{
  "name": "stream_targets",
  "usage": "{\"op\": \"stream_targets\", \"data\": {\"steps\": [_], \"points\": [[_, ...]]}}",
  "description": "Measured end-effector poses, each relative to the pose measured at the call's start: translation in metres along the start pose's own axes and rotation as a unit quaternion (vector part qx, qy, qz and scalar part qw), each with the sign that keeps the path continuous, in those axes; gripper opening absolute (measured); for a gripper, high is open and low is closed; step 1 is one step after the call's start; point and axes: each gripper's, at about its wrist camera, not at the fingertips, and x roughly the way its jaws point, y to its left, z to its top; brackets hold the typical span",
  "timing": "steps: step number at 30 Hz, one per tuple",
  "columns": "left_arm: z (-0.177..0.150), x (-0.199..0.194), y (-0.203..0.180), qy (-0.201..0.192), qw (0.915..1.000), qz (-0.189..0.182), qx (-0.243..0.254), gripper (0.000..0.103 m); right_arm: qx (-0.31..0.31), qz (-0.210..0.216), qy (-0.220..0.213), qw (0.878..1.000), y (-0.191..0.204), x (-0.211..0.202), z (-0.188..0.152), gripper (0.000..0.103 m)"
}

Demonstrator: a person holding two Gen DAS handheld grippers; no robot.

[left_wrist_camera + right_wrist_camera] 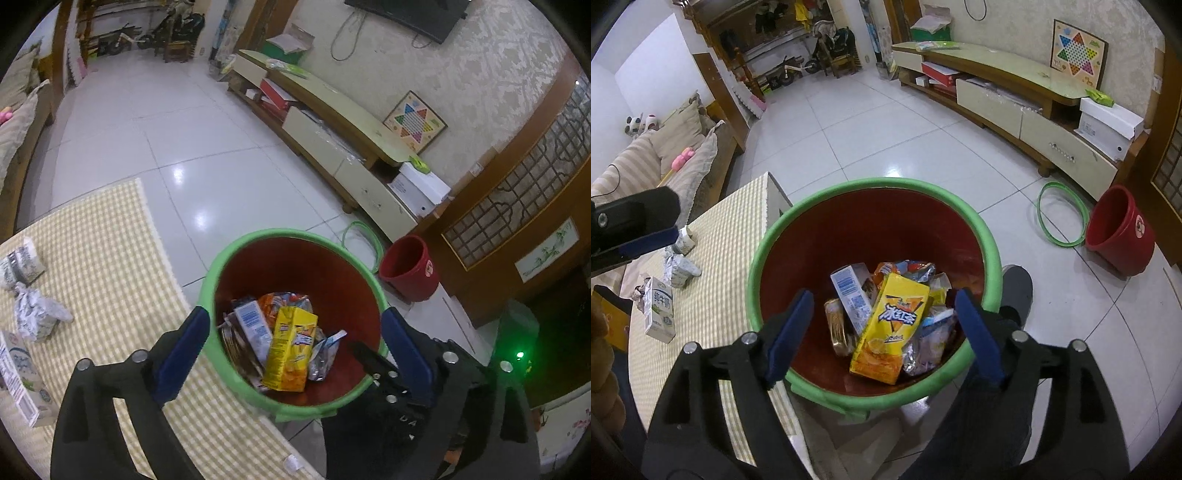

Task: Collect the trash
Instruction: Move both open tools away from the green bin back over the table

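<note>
Both grippers are hanging over the green-rimmed bin (871, 206), which is standing on the tiled floor (879, 133) against the edge of the checked yellow table cloth (731, 258). The left gripper (295, 347) is holding its jaws wide apart with nothing between them. The right gripper (886, 332) is likewise standing open and empty.

Inside the bin, a yellow drink carton (890, 328) is lying on top of the other trash, printed with large blue Chinese characters over an orange picture. Beside it a white-and-blue carton (849, 295) is showing a barcode panel; the print is too small to read. Crumpled foil wrappers (923, 347) are filling the rest.

On the cloth, a milk carton (659, 314) with green Chinese lettering is lying near crumpled paper (37, 310).

The room is showing a low TV cabinet (1015, 74) along the wall, a Chinese checkers board (1076, 51) leaning on it, and a sofa (665, 155) on the far side. A red bucket (1119, 236) and a green hoop (1062, 214) are lying on the floor well apart from the bin. Open floor is extending beyond the bin's far rim.
</note>
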Motion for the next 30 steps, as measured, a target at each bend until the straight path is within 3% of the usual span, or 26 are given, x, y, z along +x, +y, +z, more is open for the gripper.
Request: {"op": "stream_targets", "data": {"steps": [15, 30], "points": [[-0.03, -0.074, 0.087, -0.04, 0.9963, 0.053, -0.055, 0.092, -0.058, 0.027, -0.004, 0.998, 0.084, -0.007, -0.005, 0.088], [-0.083, -0.166, 0.222, -0.082, 0.9769, 0.123, -0.154, 0.092, -0.167, 0.086, 0.021, 0.982, 0.23, 0.006, -0.035, 0.09]]}}
